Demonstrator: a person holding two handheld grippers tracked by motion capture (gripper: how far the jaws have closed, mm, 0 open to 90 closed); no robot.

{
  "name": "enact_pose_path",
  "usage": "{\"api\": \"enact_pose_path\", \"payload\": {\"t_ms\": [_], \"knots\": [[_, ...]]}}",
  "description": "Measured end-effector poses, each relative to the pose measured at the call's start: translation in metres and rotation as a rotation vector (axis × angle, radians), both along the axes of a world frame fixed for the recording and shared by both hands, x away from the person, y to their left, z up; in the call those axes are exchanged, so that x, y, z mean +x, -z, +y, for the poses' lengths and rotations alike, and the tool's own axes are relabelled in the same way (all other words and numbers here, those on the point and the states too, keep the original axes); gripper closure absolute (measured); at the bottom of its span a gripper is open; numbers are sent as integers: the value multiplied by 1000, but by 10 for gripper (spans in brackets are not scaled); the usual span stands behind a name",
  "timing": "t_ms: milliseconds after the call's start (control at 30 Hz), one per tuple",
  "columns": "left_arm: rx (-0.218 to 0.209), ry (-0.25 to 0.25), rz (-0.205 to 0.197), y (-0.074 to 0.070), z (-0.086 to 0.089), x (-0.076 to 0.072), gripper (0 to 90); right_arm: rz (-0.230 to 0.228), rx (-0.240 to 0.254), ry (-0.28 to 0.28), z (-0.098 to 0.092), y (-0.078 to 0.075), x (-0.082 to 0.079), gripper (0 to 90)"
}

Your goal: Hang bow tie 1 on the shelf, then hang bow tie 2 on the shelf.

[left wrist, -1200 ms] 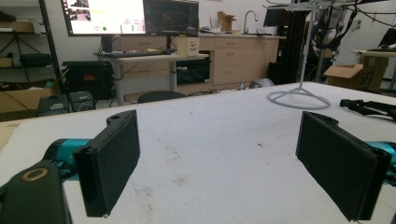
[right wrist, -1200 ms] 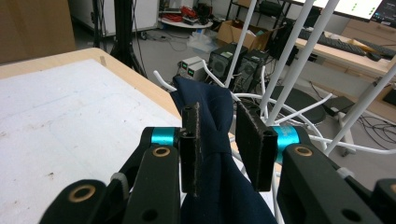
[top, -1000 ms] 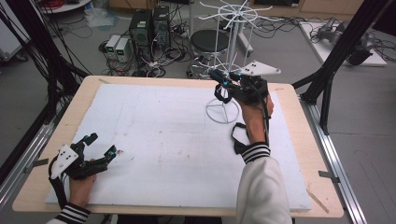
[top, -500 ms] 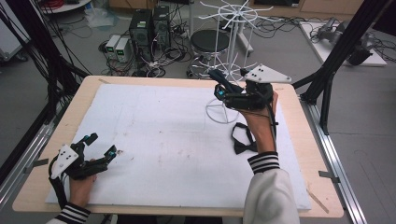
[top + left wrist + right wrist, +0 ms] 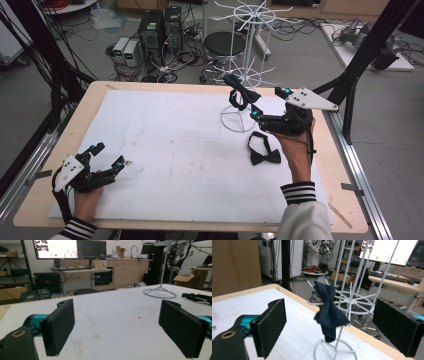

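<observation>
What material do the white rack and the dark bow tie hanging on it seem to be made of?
White rack: probably metal wire with a smooth white coating, judging by its thin stiff rods. Dark bow tie: looks like matte navy fabric, since it hangs in soft folds.

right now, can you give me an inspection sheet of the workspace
surface: white mat on wooden table, faint stains
job's things: navy bow tie hanging on white wire rack; black bow tie lying flat on the mat
clutter: nothing seen
grippers: left claw open, nothing in it, low over the mat; right claw open, facing the hung tie
cables: bundles on the floor beyond the table
surroundings: computers, stool, monitors, desks
</observation>
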State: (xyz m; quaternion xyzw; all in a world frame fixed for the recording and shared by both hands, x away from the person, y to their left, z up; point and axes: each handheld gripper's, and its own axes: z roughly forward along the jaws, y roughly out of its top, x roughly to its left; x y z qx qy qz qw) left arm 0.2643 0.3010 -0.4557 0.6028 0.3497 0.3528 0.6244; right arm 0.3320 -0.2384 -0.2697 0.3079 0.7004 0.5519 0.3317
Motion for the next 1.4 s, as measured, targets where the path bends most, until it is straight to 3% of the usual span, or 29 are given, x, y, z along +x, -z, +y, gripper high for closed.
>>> {"api": "enact_pose_path", "payload": {"t_ms": [400, 933, 1400], "knots": [[-3, -1, 7, 0, 0, 1, 142, 32, 36, 6, -24, 32, -23, 110], [4, 0, 8, 0, 0, 1, 142, 79, 71, 38, -47, 66, -37, 110], [-2, 1, 1, 0, 0, 0, 142, 142, 35, 44, -49, 90, -35, 110]]}}
